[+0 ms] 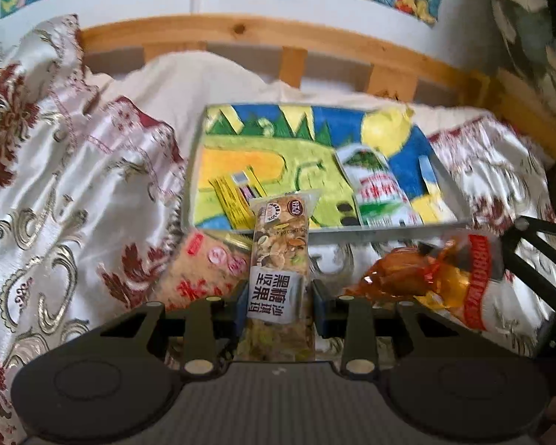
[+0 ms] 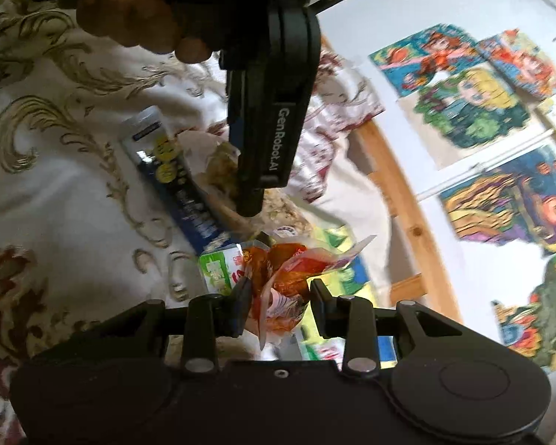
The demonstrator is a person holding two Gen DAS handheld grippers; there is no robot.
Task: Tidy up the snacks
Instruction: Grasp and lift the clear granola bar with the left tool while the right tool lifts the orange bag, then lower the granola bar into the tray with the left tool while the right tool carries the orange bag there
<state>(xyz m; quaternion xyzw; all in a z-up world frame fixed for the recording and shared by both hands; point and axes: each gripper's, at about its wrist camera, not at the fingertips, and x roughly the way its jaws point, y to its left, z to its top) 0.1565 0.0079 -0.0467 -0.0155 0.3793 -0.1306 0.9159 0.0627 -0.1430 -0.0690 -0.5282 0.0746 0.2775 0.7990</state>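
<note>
Snacks, assorted, in flexible wrappers, spread over an embroidered bedspread (image 1: 74, 170) and in a shallow tray (image 1: 450, 189) lined with a bright drawing.

Tray: sits on the bedspread in front of a wooden bed rail (image 1: 315, 42). It holds a yellow sachet (image 1: 233, 196) and a green-and-white pouch (image 1: 374, 185), both lying flat.

Rice-cracker pack (image 1: 207, 270): tan, red lettering, on the cloth just before the tray's near wall. Judged light and brittle inside; best taken by the edge seal.

Blue tube-shaped packet (image 2: 174, 181): lies on the cloth beside the left tool, in the right wrist view.

Nut bar (image 1: 280, 256): long clear sleeve, white label, clamped across its width in the left gripper (image 1: 280, 300), its far end over the tray's near rim. Judged stiff enough to hold its line, though crumbly; a mid-length hold suits it.

Orange snack bag (image 2: 281, 282): crinkled film, pinched in the right gripper (image 2: 280, 300), hanging near the tray's near right corner. Judged very light, soft and slippery; grip on gathered film, not the contents.

Hand (image 2: 137, 11): the person's fingers wrap the left tool's handle.
</note>
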